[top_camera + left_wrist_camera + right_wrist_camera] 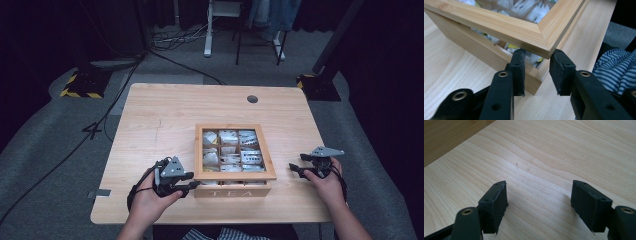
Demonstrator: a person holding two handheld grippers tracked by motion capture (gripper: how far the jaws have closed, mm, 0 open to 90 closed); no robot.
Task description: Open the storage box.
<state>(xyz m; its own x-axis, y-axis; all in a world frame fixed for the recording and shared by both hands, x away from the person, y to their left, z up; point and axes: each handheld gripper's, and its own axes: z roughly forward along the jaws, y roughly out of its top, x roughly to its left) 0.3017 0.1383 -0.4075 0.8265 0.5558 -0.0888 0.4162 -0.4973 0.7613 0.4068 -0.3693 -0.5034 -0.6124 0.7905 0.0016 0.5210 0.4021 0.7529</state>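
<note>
We see the wooden tea box (234,187) near the front edge of the tabletop (160,120), its glass-paned lid (541,32) lifted slightly off the base at the near corner. Our left hand-held gripper (537,56) brackets that lid corner, one jaw tucked under the frame, though we cannot tell whether the pads press on it. Our right hand-held gripper (539,202) rests released beside the box.
</note>
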